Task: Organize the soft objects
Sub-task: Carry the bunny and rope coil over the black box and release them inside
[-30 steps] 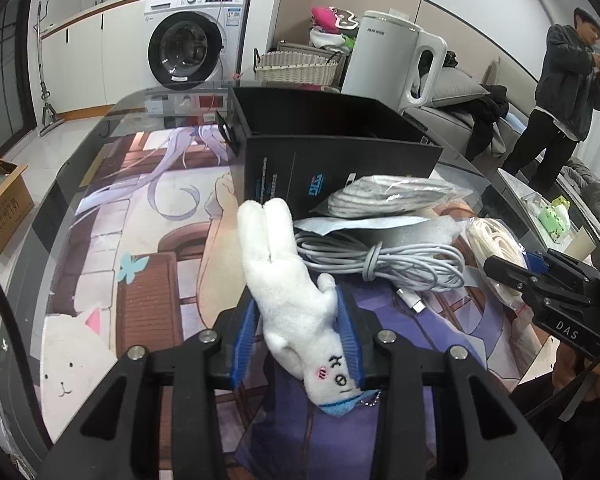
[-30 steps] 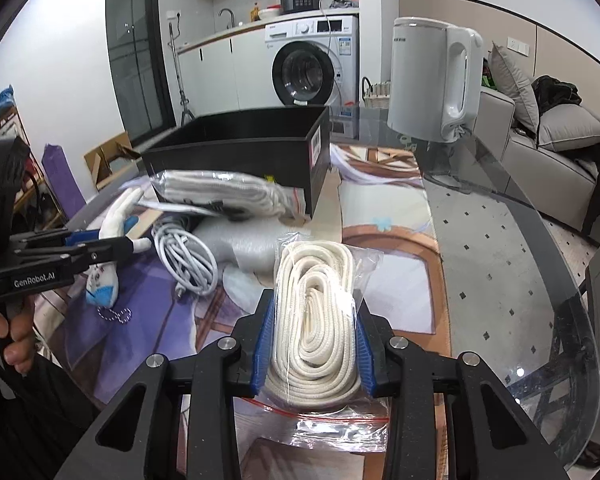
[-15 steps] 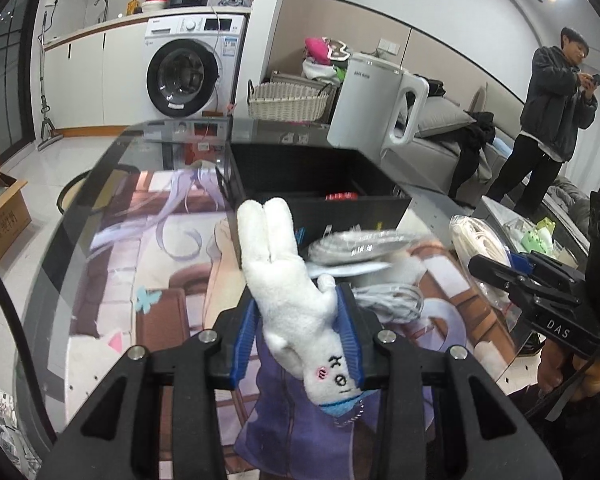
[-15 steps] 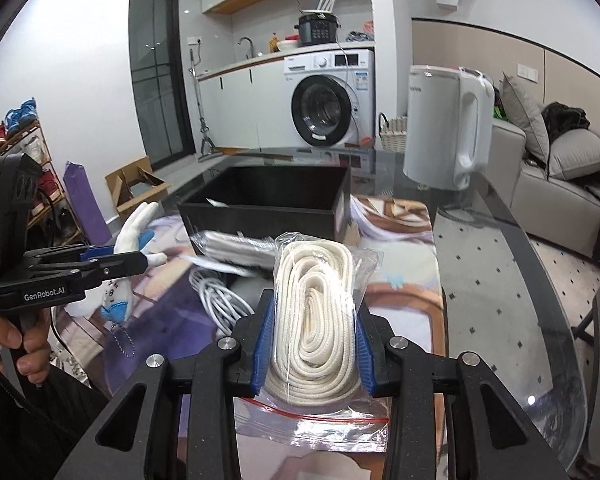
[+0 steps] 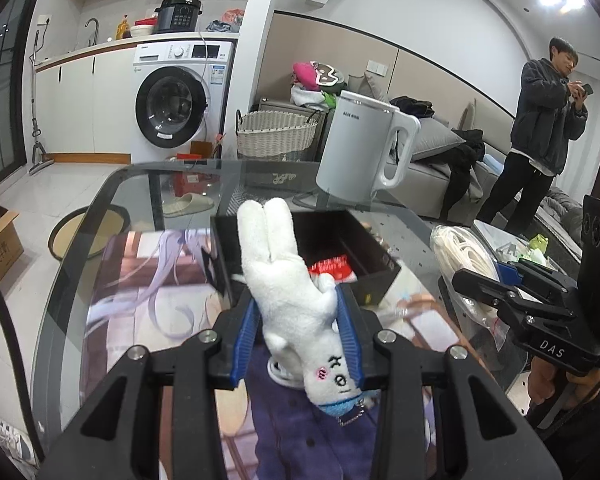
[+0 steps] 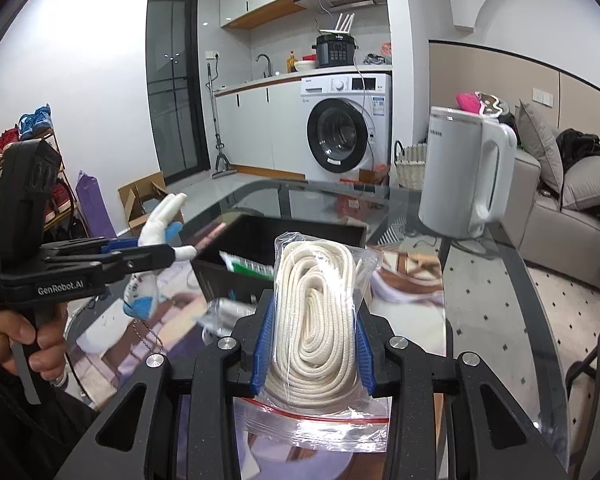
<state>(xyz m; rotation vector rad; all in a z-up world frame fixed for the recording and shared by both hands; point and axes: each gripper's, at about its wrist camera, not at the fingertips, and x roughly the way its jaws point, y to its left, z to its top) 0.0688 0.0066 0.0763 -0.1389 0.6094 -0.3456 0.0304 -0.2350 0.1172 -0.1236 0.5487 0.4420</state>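
Plush rabbit, white with a blue collar and a small chain, is pinched at its body between the blue pads of the left gripper; its ears point forward past the fingertips, its face hangs back toward the camera. Rope, cream-coloured and coiled inside a clear zip bag, is clamped between the pads of the right gripper, bag seal trailing below. Both loads are held clear above the glass table. Ahead of both grippers sits an open black box holding a red packet. Beyond it stands a white kettle.
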